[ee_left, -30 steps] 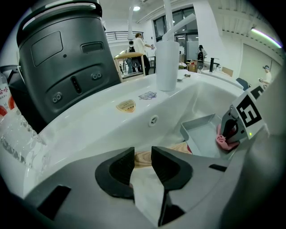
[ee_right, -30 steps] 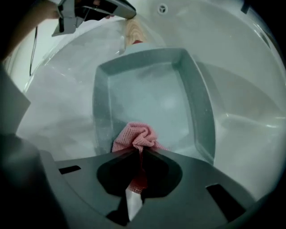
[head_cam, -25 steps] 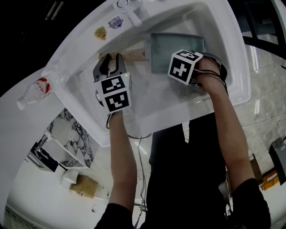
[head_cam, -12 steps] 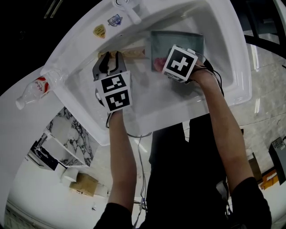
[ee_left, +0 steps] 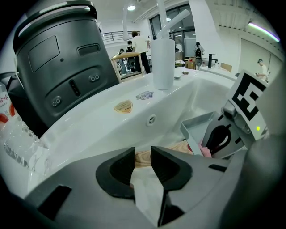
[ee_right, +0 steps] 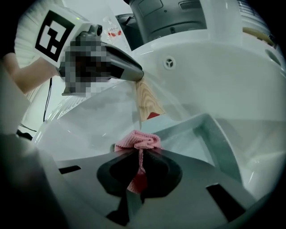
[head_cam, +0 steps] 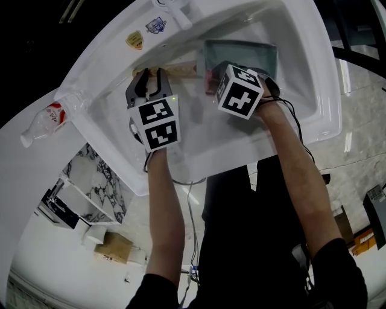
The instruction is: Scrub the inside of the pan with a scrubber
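Pink and crumpled, the scrubber (ee_right: 137,142) is being pinched hard between the jaws of the right gripper (ee_right: 139,154). A thin fold is running back through the closed tips and the rest is bunching out in front of them. The bunch is sitting at the rim of the grey pan (ee_right: 214,138), on the side where the wooden handle (ee_right: 147,100) joins it. The left gripper (ee_left: 143,151) is reaching in from the other side. Its jaws are closing around the far end of that handle with a narrow gap between the tips. They seem to be pressing on the wood, though the contact itself is poorly shown. The pan is lying flat on the bottom of the white sink (head_cam: 301,72), toward the back wall, with the handle pointing to the person's left. Both forearms are stretching down from the near edge of the sink. Two stickers (head_cam: 135,43) are showing on the back ledge beside the tap (head_cam: 175,12). A clear bottle (head_cam: 48,121) with a red label is lying on its side on the ledge at the left.
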Demonstrator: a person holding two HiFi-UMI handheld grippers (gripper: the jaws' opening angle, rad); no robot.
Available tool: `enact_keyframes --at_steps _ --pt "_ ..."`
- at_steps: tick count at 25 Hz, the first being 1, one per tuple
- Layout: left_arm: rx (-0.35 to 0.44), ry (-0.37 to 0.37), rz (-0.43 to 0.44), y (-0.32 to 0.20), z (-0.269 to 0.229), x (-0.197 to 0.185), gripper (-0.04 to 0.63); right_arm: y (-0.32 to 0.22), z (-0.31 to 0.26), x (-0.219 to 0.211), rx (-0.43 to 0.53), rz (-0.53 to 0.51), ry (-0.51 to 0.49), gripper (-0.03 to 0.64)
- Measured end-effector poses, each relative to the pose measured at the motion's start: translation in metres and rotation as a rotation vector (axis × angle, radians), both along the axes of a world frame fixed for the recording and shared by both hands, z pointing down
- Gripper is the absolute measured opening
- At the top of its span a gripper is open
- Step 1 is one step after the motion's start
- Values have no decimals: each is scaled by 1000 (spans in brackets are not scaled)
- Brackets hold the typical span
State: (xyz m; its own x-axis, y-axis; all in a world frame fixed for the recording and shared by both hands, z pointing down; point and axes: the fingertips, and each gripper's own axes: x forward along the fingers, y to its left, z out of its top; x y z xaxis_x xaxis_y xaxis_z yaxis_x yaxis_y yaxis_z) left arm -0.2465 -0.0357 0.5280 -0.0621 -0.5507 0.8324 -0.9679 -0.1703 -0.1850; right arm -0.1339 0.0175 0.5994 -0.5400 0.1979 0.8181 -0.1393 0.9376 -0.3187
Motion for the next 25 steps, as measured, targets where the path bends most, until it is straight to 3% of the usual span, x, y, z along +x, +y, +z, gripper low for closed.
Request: enact_keyframes --at_steps 6,11,15,25 --pt "1 -18 12 0 0 0 117 -47 1 0 230 119 66 43" --pt "-8 -64 47 1 3 6 74 -76 2 1 464 110 126 43" --pt "-23 -54 54 2 3 7 71 -93 1 3 626 86 161 43" --pt "-30 -58 59 1 3 7 71 -102 5 42 731 4 376 40"
